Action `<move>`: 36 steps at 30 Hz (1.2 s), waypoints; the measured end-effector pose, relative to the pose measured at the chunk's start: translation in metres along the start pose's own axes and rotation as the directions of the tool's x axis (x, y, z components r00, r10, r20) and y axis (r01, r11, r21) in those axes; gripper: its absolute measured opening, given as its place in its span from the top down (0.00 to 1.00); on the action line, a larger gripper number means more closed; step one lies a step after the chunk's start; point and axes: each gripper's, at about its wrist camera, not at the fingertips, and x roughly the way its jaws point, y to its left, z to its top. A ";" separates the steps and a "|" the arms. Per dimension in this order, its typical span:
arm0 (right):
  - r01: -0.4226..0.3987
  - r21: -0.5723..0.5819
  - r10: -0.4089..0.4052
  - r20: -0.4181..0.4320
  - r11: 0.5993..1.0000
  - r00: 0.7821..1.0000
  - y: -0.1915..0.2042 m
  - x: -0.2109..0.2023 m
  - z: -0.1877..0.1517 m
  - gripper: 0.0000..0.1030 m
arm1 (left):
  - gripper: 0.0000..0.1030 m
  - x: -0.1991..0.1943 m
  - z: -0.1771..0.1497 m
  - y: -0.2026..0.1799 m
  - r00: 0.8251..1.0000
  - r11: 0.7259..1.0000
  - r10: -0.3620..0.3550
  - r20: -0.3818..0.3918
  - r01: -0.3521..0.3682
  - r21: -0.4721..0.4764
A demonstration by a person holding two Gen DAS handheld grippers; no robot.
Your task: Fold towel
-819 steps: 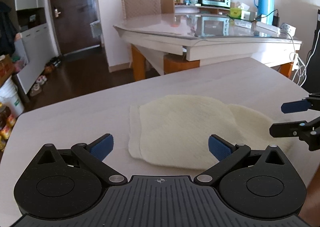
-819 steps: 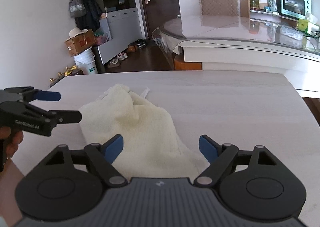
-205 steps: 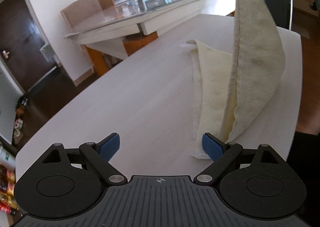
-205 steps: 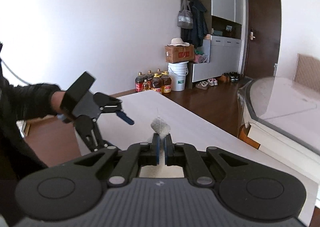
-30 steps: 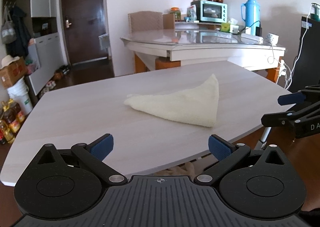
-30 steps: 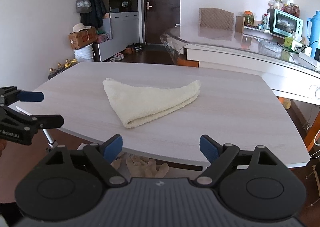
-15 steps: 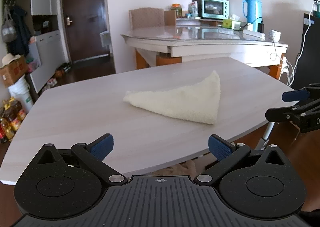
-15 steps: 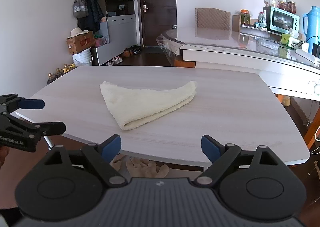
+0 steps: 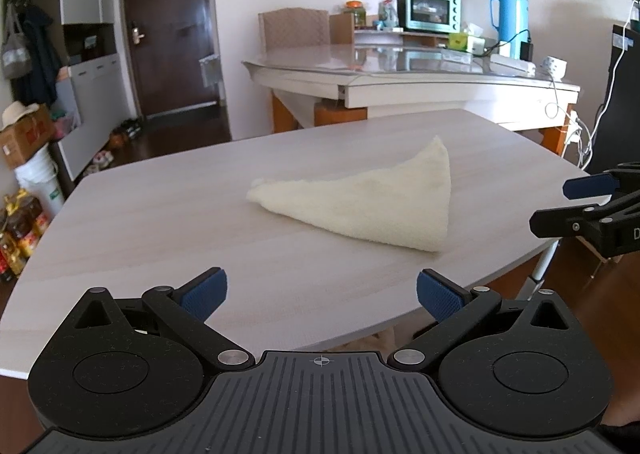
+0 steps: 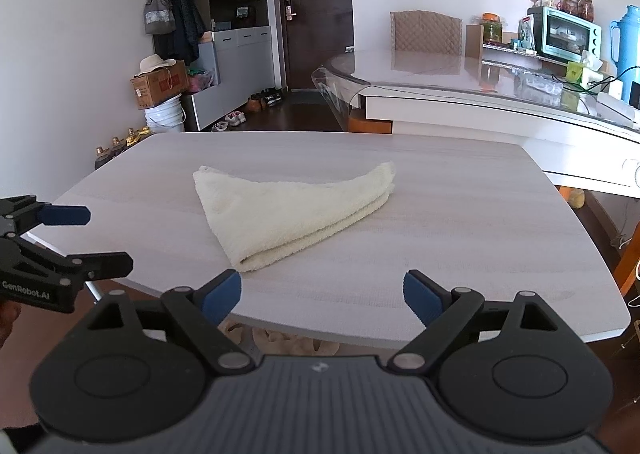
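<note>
A cream towel (image 9: 368,202), folded to a triangle, lies mid-desk (image 9: 140,214), its thick corner toward the near edge. Both left gripper (image 9: 322,294) and right gripper (image 10: 322,294) have jaws wide apart, empty. Behind: a glass-topped table (image 9: 400,66), dark door (image 10: 312,10).

Bare tabletop (image 9: 160,214) rings the folded towel (image 9: 360,202) on every side, the only thing lying on the near table. Both grippers, left (image 9: 320,294) and right (image 10: 322,292), hang off the near edge with jaws wide (nothing between them), apart from the towel. Beyond the far edge stands a glass-topped table (image 10: 460,94), with a gap between.
</note>
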 end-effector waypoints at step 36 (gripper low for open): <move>0.000 0.126 -0.004 0.031 0.992 1.000 -0.077 0.139 0.073 0.88 | 0.00 0.174 0.075 0.018 0.998 0.992 -0.049 -0.050 0.055 0.113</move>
